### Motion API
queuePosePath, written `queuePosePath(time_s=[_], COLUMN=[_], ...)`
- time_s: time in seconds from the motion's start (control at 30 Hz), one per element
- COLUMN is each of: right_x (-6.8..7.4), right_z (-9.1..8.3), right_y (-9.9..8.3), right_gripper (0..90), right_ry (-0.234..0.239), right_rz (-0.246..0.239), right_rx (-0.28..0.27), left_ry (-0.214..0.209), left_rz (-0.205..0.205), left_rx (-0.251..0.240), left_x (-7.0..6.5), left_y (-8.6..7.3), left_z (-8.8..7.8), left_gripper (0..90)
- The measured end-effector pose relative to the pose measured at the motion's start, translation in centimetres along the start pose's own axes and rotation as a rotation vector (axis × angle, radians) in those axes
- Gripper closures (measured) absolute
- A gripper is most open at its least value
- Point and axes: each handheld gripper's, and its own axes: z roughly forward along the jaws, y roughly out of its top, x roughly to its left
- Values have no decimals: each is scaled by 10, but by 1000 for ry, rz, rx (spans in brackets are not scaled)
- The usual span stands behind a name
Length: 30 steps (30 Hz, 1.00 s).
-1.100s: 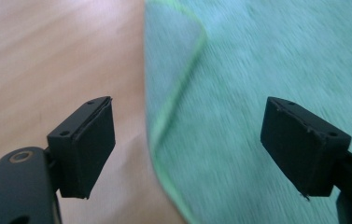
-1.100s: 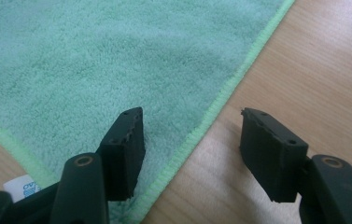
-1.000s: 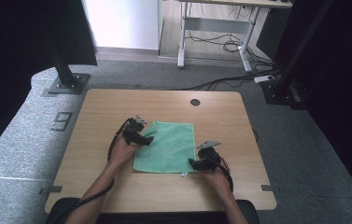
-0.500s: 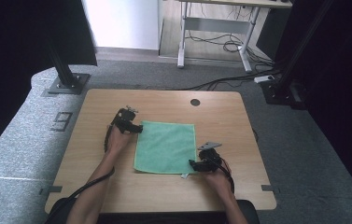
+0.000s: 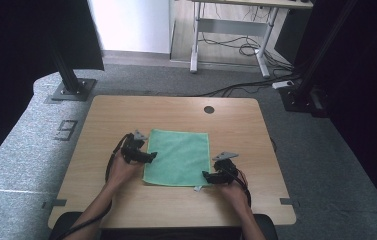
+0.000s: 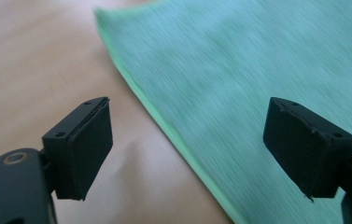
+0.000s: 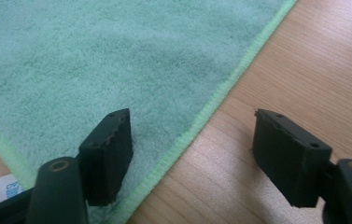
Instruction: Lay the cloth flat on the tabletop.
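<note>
green cloth (image 5: 178,157) lies flat and spread on the tabletop (image 5: 236,125), roughly centre, a bit toward the person's side. small white tag (image 5: 196,189) pokes out at its near right corner.

left claw (image 5: 150,157) sits at the cloth's left edge, about midway along it. jaws wide apart with nothing between them; in the left gripper view the cloth hem (image 6: 164,123) runs diagonally through the gap, one jaw over bare wood, the other over fabric. that view is blurred, so the hand looks to be in motion.

right claw (image 5: 205,175) is at the near right corner. its jaws have just been opening; in the right gripper view they straddle the right hem (image 7: 201,119), left jaw over fabric, right jaw over wood, and no pad presses on the cloth. tag (image 7: 3,189) visible at the lower left there.

read: this looks like the positioning step ahead of a fold, both claws open and lining up on opposite edges, nothing picked up yet.

next move likely calls for: drop each claw so one pad slides under the hem, close on a single layer, confirm both have fabric before lifting. left claw probably needs to settle on a corner or edge point matching the right's, else the fold goes skewed. risk: pads skate over the flat hem and close on air.
</note>
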Motion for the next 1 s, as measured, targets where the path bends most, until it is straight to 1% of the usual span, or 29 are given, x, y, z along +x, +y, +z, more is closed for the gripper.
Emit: queuePosePath(time_s=[0.03, 0.07, 0.1, 0.13, 0.2, 0.3, 0.33, 0.37, 0.5, 0.73, 0.77, 0.8, 0.83, 0.87, 0.9, 0.93, 0.97, 1.0], right_x=[0, -1, -1, -1, -1, -1, -1, -2, -2, -3, -3, -3, -5, -8, -12, -15, -19, -24], right_z=[0, 0, 1, 1, 1, 1, 1, 1, 1, 0, 0, -1, -2, -6, -10, -16, -21, -25], right_y=[0, 0, 0, 0, 0, 0, 0, 0, -1, -1, -1, -1, -1, -1, -1, -2, -5, -8], right_gripper=[267, 260, 256, 253, 247, 244, 242, 241, 242, 245, 251, 255, 244, 230, 227, 227, 222, 218], right_ry=[-1, -2, -2, -2, -4, -4, -5, -5, -7, -6, -5, 3, 27, 47, 52, 33, 9, -9], right_rz=[-1, 1, 2, 2, 4, 7, 7, 7, 9, 7, 6, 12, 29, 61, 76, 72, 65, 73], right_rx=[0, 0, -1, -1, -2, -3, -3, -4, -4, -4, -3, 0, -15, -37, -55, -69, -73, -65], left_ry=[0, -8, -14, -6, 2, 26, 18, 13, 30, 21, 25, 30, 28, 25, 24, 22, 18, 16], left_rz=[0, 3, 8, 14, 25, 41, 28, 15, 19, -1, 5, 16, 24, 29, 23, 16, -1, -14], left_rx=[0, -3, 2, 7, 26, 56, 46, 44, 38, 26, 24, 19, 8, -4, -15, -17, -14, -9], left_x=[0, -5, -12, -14, -18, -23, -23, -24, -25, -24, -25, -26, -26, -25, -23, -19, -14, -10], left_y=[0, -8, -20, -24, -34, -43, -45, -46, -49, -51, -51, -50, -50, -50, -51, -53, -56, -60], left_z=[0, -6, -13, -15, -18, -18, -19, -19, -21, -20, -21, -23, -26, -31, -36, -40, -43, -45], left_gripper=[157, 156, 154, 152, 152, 149, 149, 153, 152, 154, 152, 149, 144, 143, 142, 140, 134, 123])
